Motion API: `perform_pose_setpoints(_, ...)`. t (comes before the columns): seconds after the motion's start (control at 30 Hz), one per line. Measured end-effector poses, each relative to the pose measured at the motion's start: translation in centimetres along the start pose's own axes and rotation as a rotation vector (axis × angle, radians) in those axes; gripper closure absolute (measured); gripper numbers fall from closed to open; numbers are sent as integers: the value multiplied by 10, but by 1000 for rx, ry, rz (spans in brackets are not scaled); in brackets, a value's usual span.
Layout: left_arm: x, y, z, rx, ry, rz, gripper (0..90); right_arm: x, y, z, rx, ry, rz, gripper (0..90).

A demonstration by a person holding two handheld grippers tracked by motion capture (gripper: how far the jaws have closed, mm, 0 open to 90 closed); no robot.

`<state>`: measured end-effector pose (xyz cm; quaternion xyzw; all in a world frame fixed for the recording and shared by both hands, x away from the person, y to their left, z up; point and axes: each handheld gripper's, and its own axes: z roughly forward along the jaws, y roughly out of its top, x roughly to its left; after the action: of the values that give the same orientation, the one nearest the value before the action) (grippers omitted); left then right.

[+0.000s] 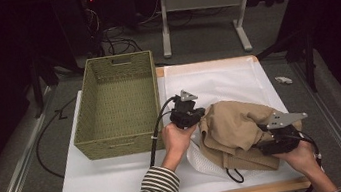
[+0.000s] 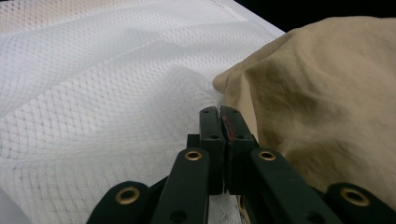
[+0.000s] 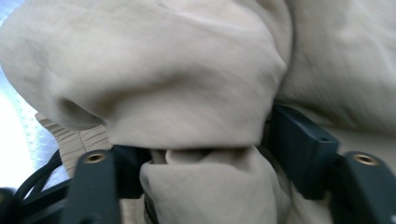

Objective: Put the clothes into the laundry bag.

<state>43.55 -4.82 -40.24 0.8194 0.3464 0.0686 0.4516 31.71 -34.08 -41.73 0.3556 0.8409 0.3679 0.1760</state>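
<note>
At left stands a woven basket (image 1: 115, 104). My left gripper (image 2: 219, 114), jaws together on white mesh (image 2: 102, 107), sits beside the tan garment (image 1: 236, 127) mid-table. My right gripper (image 1: 279, 144) clamps its soft, light folds; I'd grip bunched edges.

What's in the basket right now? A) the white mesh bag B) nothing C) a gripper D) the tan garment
B: in the high view the basket shows only its bare woven floor, while the tan garment and the white mesh bag lie on the table to its right, with both grippers at the garment.
</note>
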Motion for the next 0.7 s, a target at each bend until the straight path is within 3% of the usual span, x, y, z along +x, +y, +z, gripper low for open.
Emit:
perform_pose_setpoints(0.1,2,-1,2,9,5,0,886,-1,-2,-11,-5,-8,10,297)
perform_pose_setpoints(0.23,4,-2,2,14,5,-1,886,-4,-3,-30,-80,-13,30,318)
perform_pose_setpoints(0.37,4,-2,4,11,5,-3,886,-7,7,-39,-155,-50,29,357)
perform_pose_setpoints(0.57,3,-1,4,17,6,5,886,-9,34,-32,-183,-64,19,367)
perform_pose_setpoints(0.7,2,-1,4,16,3,8,886,-14,52,-11,-159,-60,28,333)
